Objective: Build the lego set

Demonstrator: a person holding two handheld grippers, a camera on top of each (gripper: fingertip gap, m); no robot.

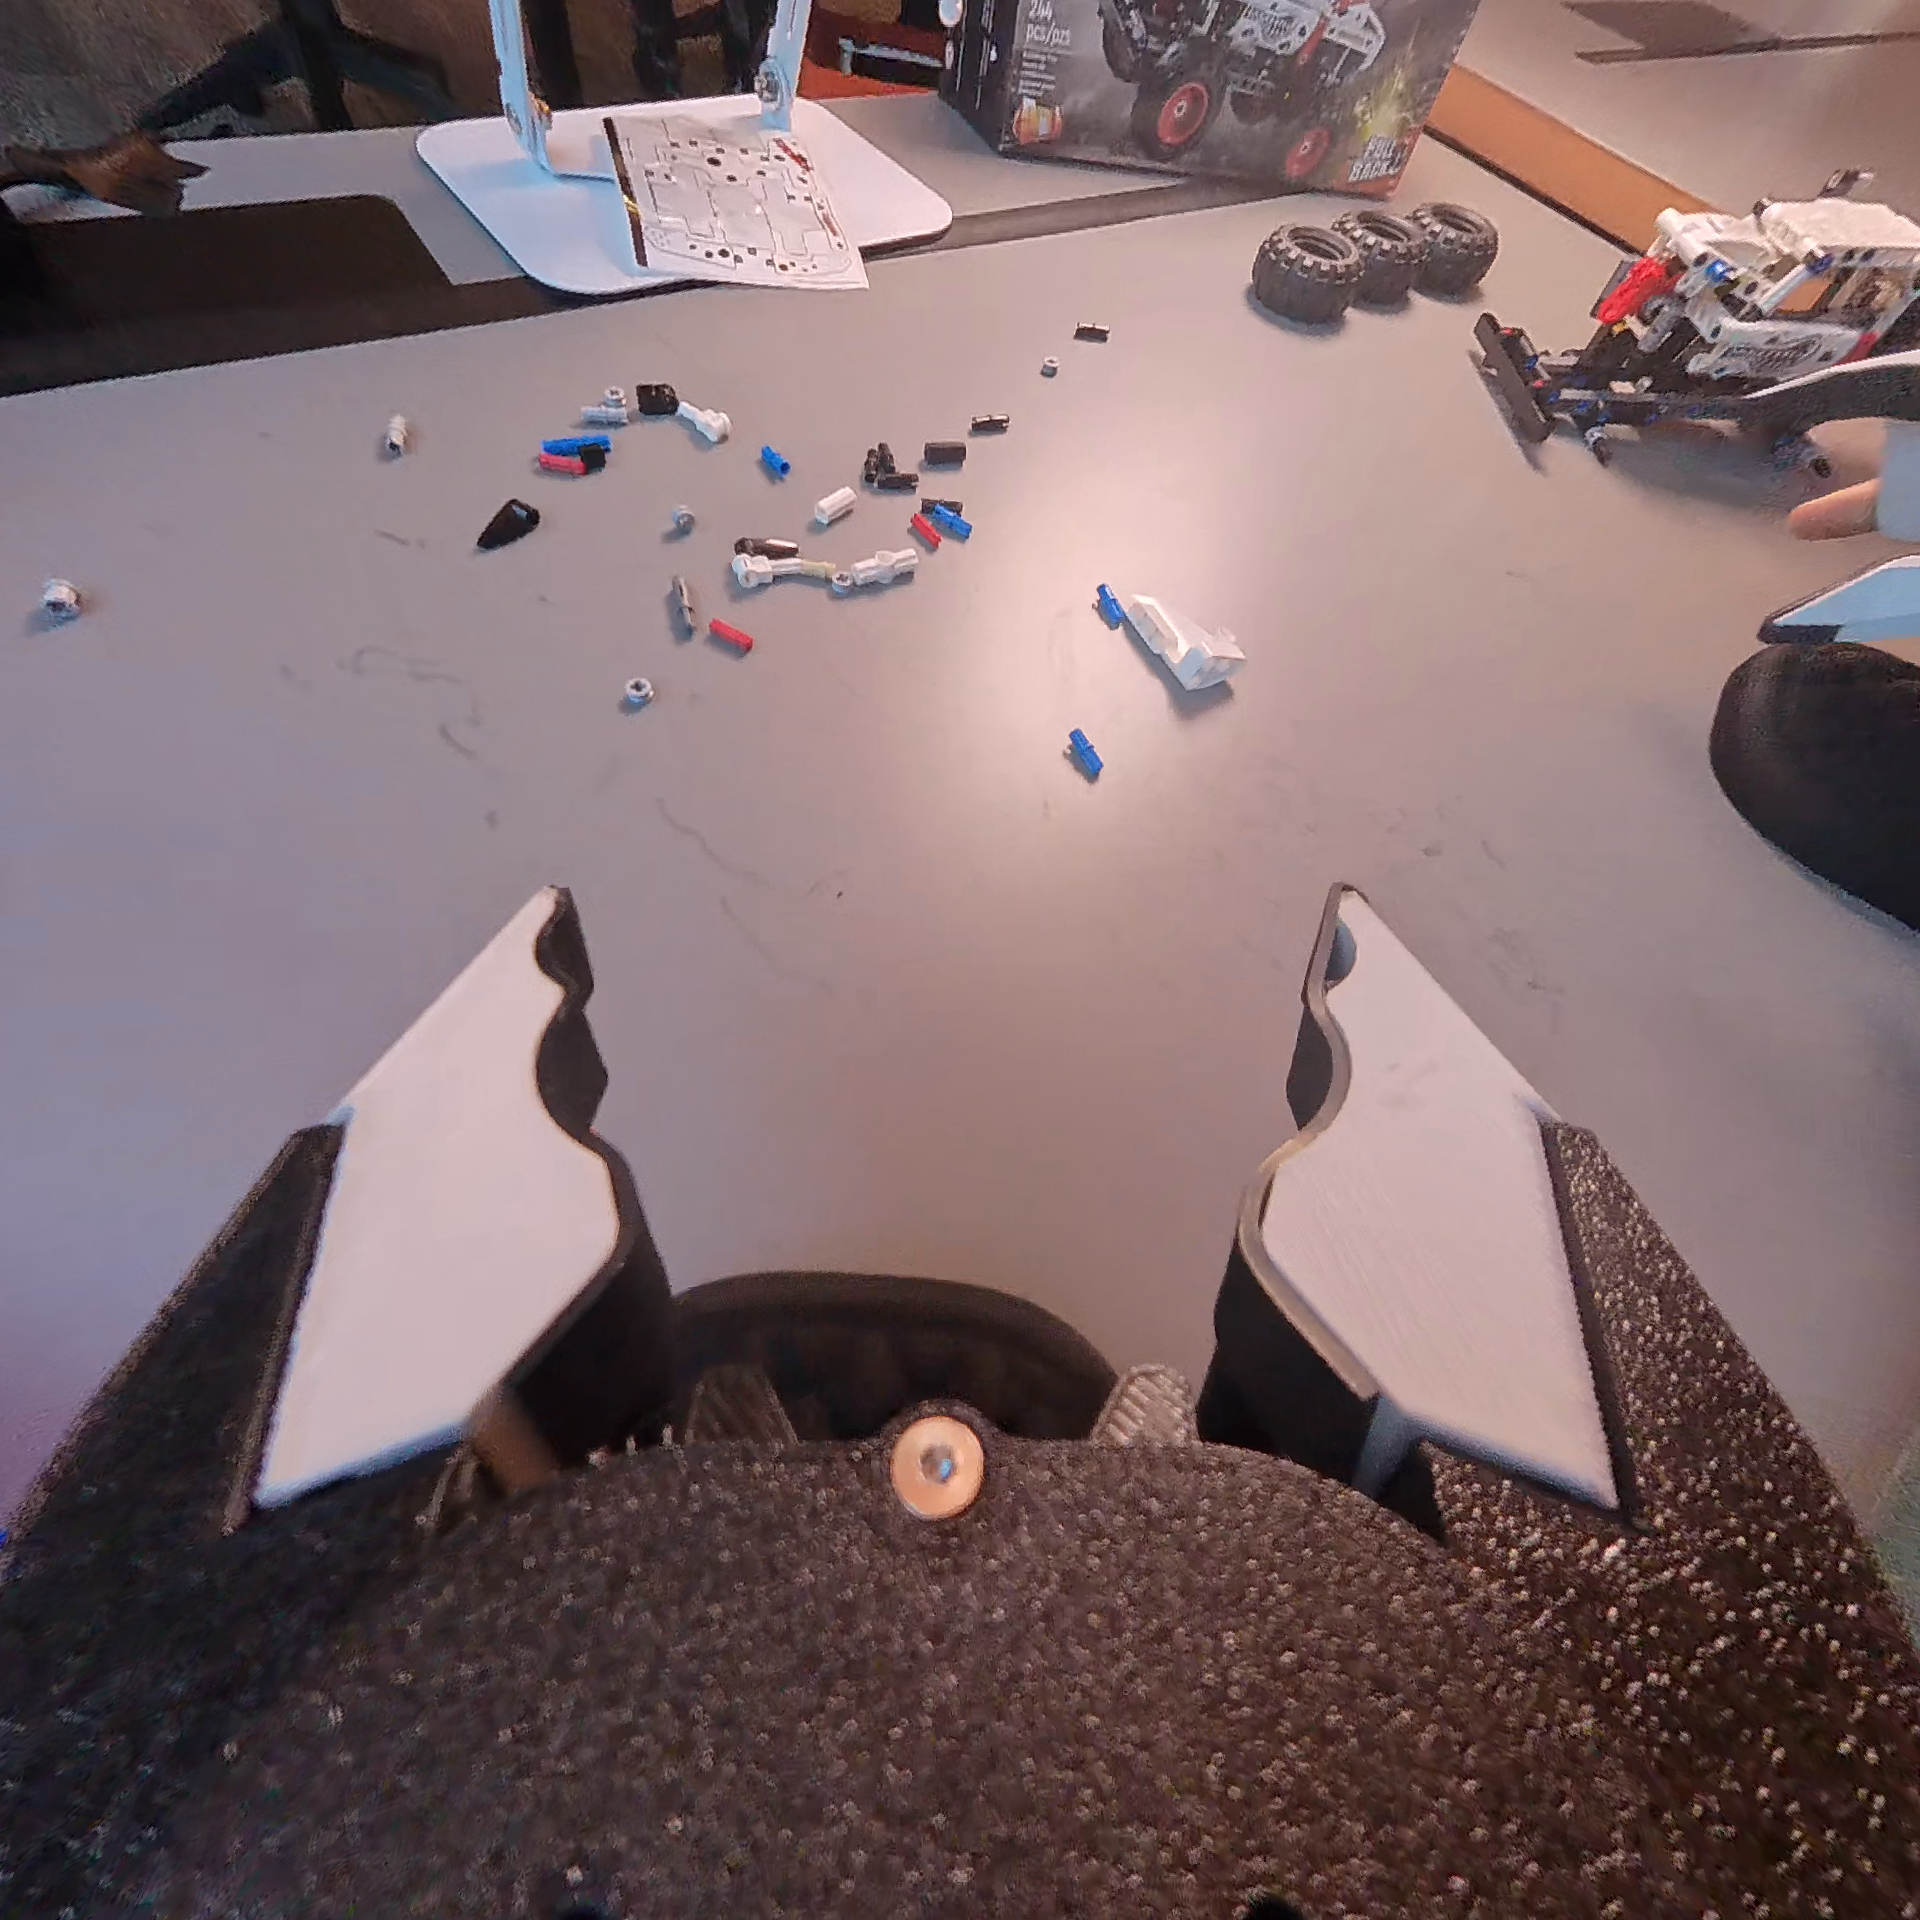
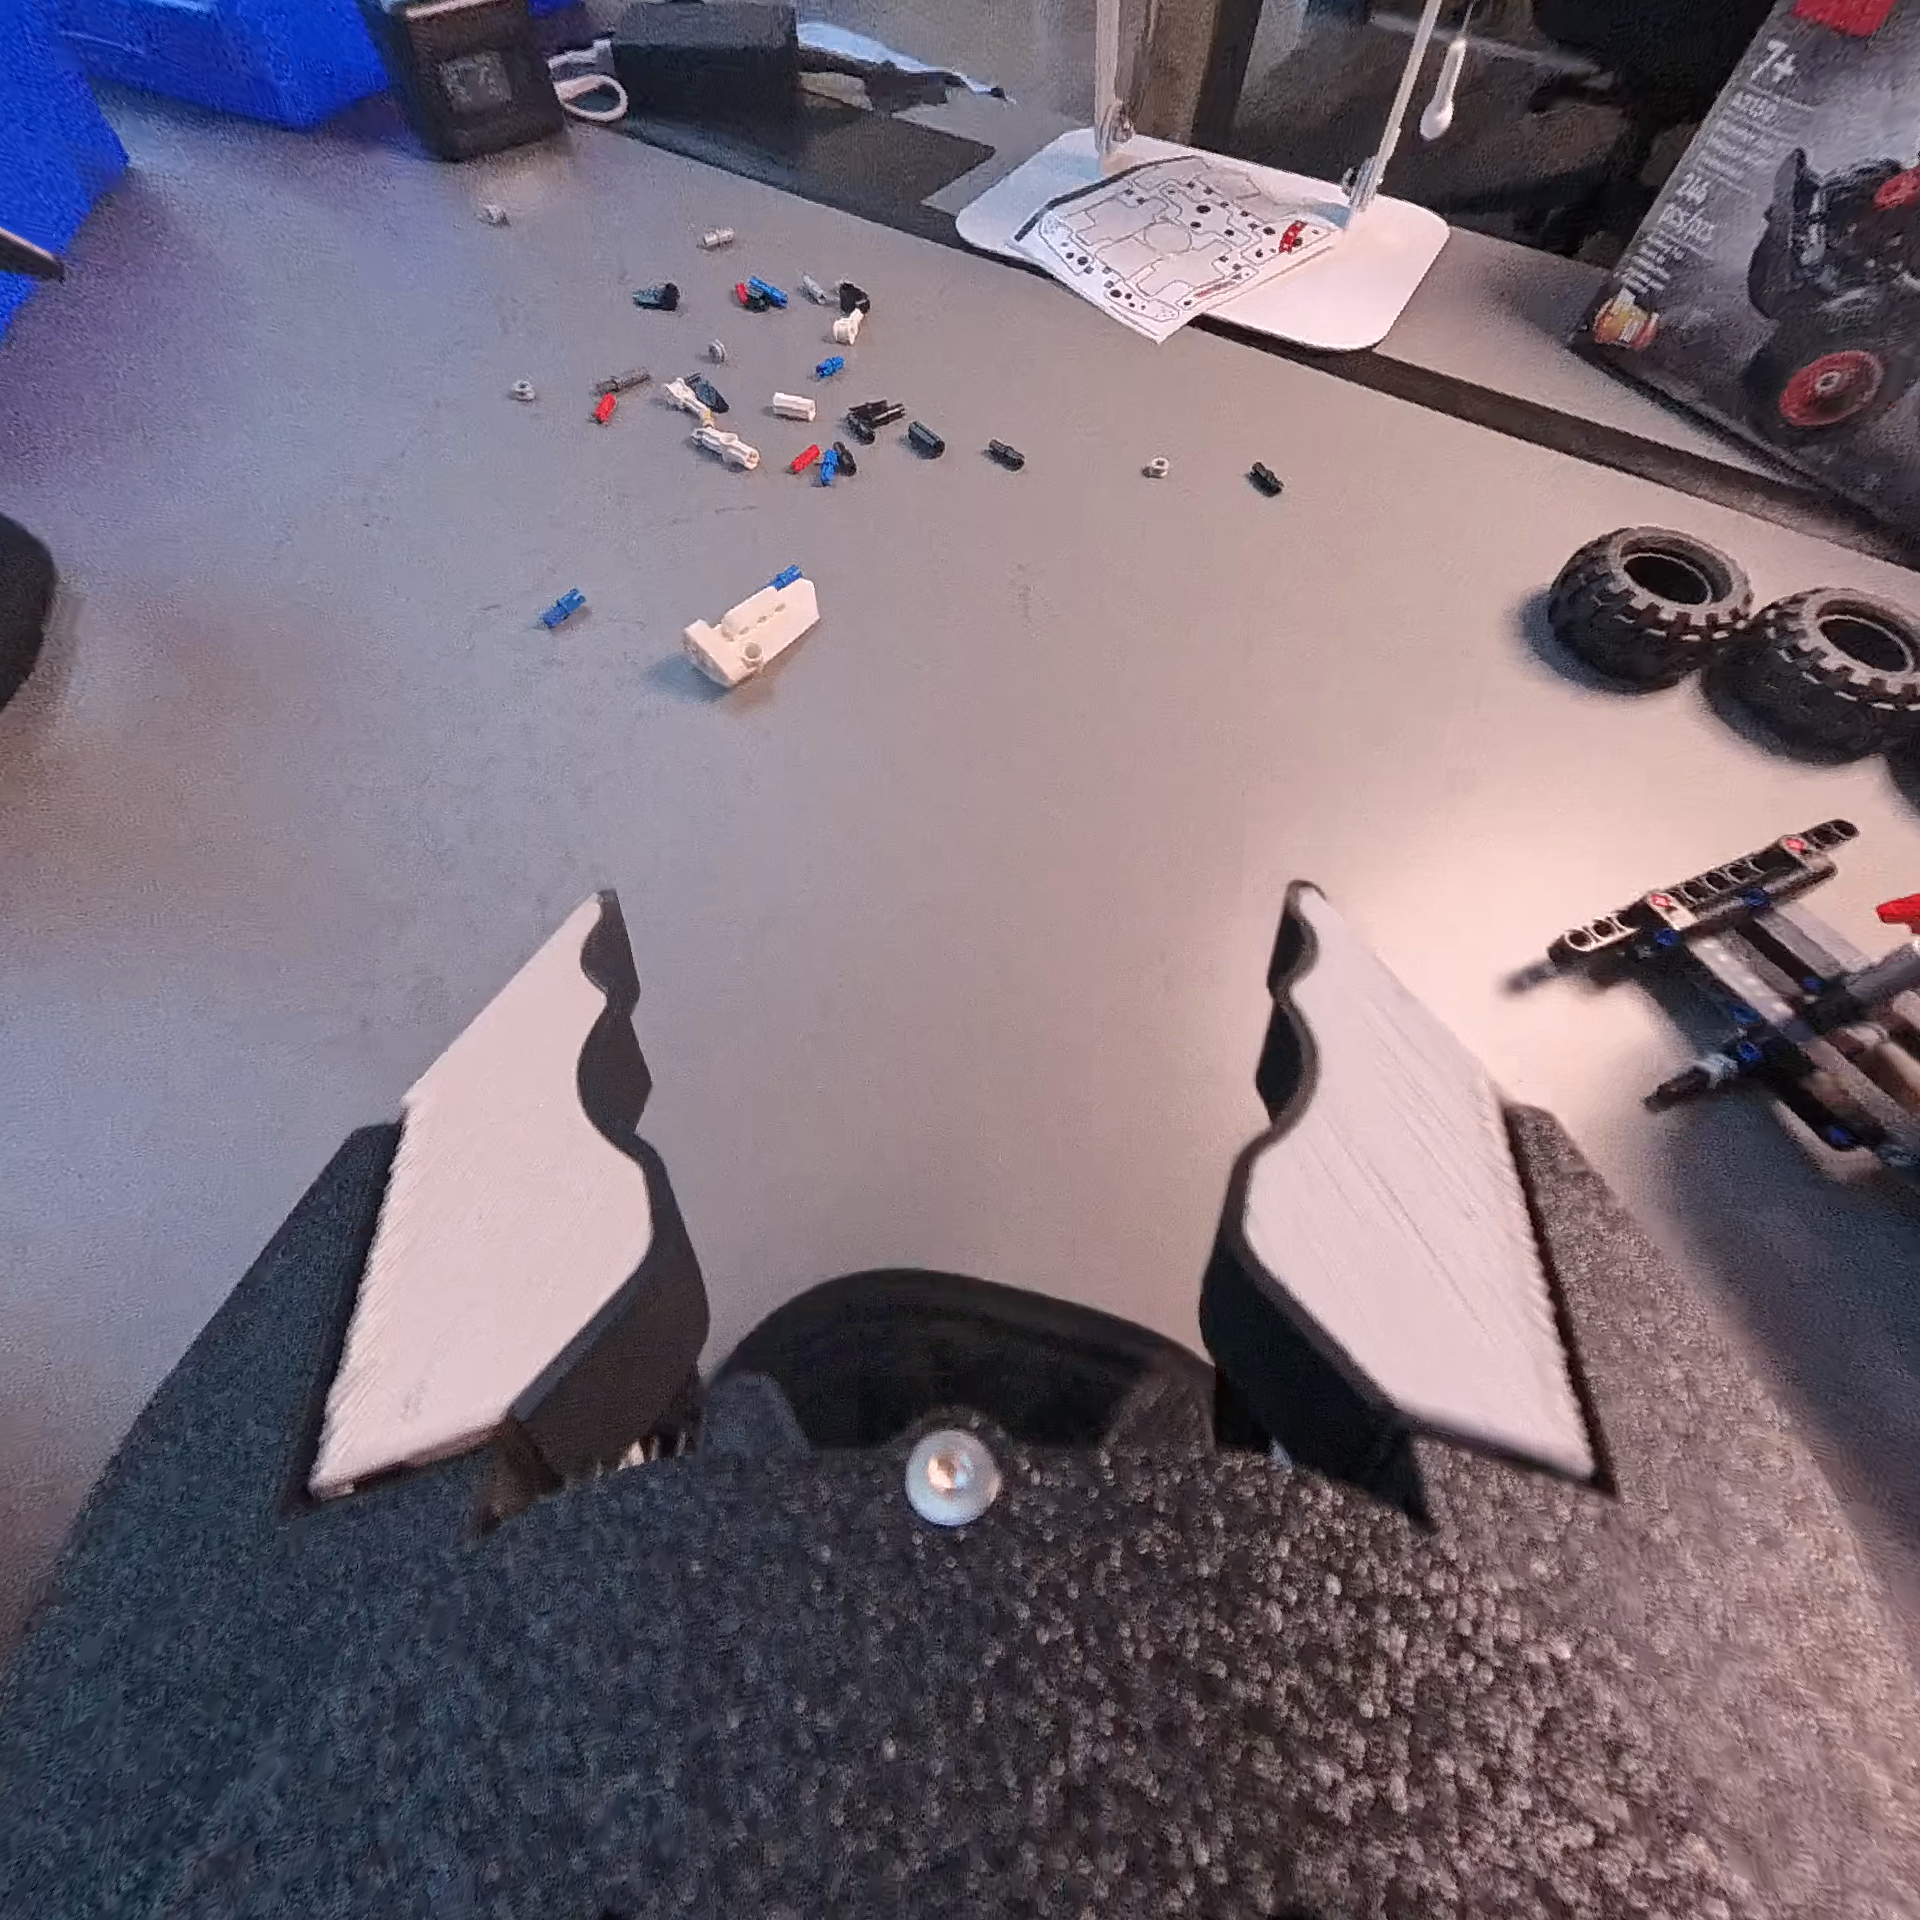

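Left wrist view: your left gripper (image 1: 951, 904) hangs over bare table (image 1: 935, 810), jaws spread, holding nothing. Your right gripper (image 2: 951, 904) is the same, wide apart and empty. Just beyond lies a white panel (image 2: 750, 632) with blue pins (image 2: 562, 608) beside it. Farther out, loose pins and connectors (image 1: 769, 499) are scattered. To your right sits the truck (image 1: 1725, 322), chassis and white body largely assembled. Three tires (image 1: 1371, 255) wait unmounted near the box (image 1: 1205, 83). Judging by this, you're well along: wheels, panel and small parts remain.
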